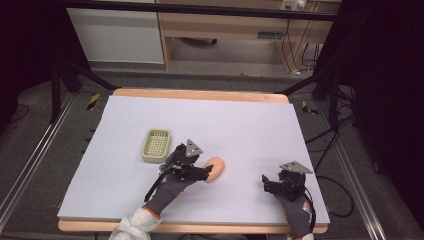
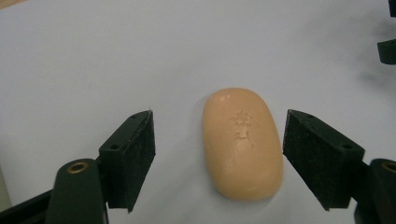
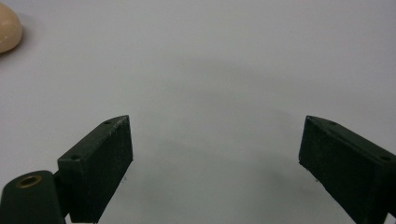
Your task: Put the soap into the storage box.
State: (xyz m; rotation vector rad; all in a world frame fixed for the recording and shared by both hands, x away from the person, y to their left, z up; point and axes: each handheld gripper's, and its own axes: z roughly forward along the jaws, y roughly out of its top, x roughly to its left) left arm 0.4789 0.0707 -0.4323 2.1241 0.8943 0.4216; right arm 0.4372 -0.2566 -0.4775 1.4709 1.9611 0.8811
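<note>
A peach-coloured oval soap bar [image 1: 215, 169] lies flat on the white sheet, its stamped face up [image 2: 242, 142]. My left gripper [image 1: 202, 172] is open just at the bar's left end; in the left gripper view the bar lies between the two black jaws, nearer the right one, and touches neither, with the gripper's midpoint [image 2: 218, 126] beside it. My right gripper [image 1: 265, 181] rests open over bare sheet at the near right, with nothing between its jaws [image 3: 215, 128]. The soap bar's edge [image 3: 8, 29] peeks in at the top left of the right gripper view.
A pale green slotted soap dish [image 1: 156, 145] sits on the sheet just left of and beyond the left gripper. The white sheet [image 1: 235, 125] covers a wooden table [image 1: 200, 94]; its front edge runs close under both hands. Dark frame rails flank the table.
</note>
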